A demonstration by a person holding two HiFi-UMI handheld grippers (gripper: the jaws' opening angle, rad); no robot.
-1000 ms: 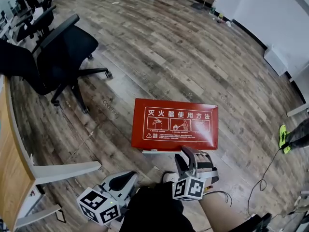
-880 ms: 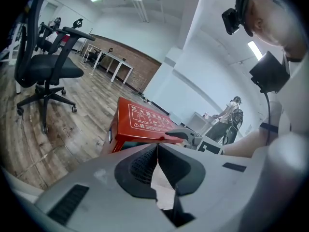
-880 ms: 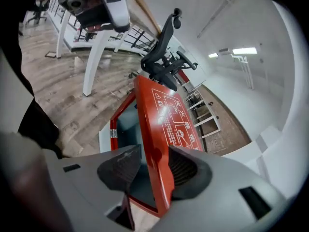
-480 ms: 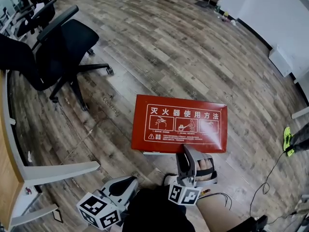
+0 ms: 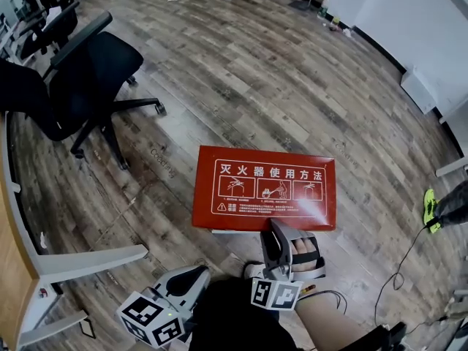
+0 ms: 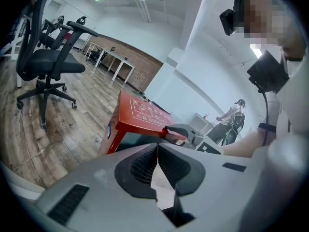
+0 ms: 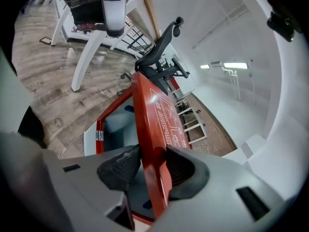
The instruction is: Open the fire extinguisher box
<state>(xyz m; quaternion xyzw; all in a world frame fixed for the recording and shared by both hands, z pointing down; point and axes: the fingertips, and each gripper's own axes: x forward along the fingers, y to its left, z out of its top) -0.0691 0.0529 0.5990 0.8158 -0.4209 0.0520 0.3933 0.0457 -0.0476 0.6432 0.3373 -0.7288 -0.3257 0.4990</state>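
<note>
Right gripper view has my right gripper pinching the lid, raised slightly this past second, so the box is opening; left gripper is pressed together, empty.

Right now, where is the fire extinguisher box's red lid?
In the head view, the red lid sits centre frame over the wooden floor, right of the black office chair, its near edge clamped in the right gripper.
</note>
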